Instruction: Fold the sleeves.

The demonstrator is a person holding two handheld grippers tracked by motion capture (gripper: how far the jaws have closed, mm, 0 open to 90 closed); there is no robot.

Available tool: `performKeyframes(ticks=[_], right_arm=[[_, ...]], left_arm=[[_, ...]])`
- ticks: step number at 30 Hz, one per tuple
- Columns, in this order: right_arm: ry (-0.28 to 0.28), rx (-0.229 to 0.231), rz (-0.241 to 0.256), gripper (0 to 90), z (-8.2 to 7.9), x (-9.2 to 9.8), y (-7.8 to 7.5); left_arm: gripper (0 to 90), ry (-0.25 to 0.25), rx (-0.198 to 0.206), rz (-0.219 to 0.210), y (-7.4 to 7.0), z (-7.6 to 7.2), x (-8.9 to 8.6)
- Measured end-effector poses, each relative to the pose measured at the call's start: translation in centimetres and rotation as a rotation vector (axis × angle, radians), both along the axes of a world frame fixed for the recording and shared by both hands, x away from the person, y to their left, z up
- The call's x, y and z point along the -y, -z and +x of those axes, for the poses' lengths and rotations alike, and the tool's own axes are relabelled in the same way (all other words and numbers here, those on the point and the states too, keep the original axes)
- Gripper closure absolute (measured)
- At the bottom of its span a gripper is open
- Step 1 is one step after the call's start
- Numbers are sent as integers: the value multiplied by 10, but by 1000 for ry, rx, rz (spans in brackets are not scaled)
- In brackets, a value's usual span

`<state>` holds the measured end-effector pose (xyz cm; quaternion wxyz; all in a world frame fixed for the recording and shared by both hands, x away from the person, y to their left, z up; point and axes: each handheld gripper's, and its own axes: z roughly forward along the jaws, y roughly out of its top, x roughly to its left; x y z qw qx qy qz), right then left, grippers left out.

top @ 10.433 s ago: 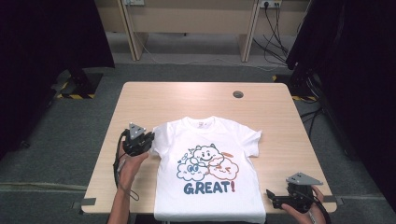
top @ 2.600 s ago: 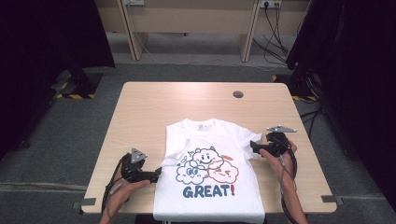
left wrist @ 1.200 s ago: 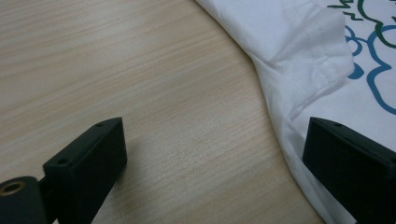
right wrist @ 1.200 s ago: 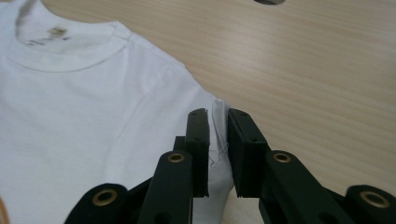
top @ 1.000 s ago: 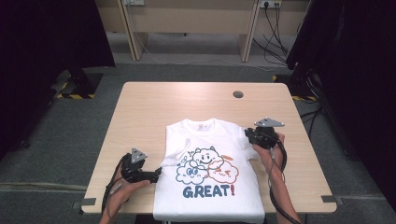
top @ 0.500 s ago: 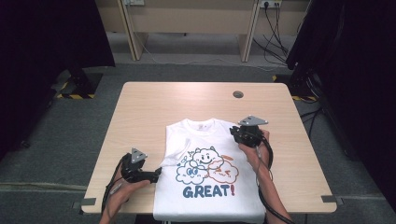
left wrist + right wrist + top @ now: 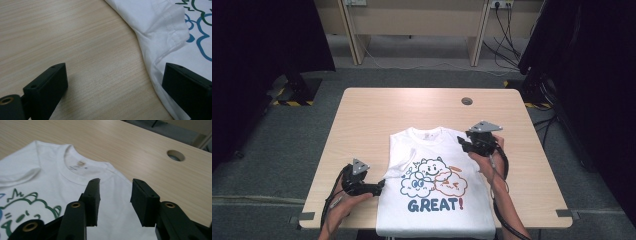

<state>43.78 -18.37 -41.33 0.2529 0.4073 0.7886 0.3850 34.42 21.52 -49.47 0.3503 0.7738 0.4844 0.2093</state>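
A white T-shirt (image 7: 437,205) printed with cartoon clouds and "GREAT!" lies flat on the wooden table (image 7: 412,110), collar away from me. My left gripper (image 7: 381,186) rests at the shirt's left edge. In the left gripper view it (image 7: 115,77) is open wide, one jaw on bare wood and the other over the shirt (image 7: 160,22), whose sleeve (image 7: 172,32) is folded in. My right gripper (image 7: 460,141) hovers over the shirt's right shoulder. In the right gripper view it (image 7: 115,192) is open with nothing between the jaws, near the collar (image 7: 75,167).
A round cable hole (image 7: 467,101) sits in the table's far right part, also seen in the right gripper view (image 7: 175,155). Bare wood lies left, right and beyond the shirt. Desks and cables stand on the floor behind the table.
My right gripper has moved left from the shirt's right sleeve to over its right shoulder, and the sleeve no longer sticks out. The left gripper has stayed still.
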Motion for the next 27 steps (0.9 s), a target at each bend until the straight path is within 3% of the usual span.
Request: performKeyframes(ticks=[3,7,12,16,19,21,27], right_arm=[[67,-48,-28,473,0,18,3],[162,-112,-37,434,9,41,18],[231,-155,-29,422,21,57,37],[251,-188,-31,442,26,59,48],[257,-205,-25,513,28,62,55],[236,-203,-5,606,28,64,57],[173,-154,-23,853,26,59,57]], left_arm=[[52,0,0,0,0,0,0],[52,0,0,0,0,0,0],[52,1,0,0,0,0,0],[52,1,0,0,0,0,0],[51,1,0,0,0,0,0],[51,1,0,0,0,0,0],[52,1,0,0,0,0,0]])
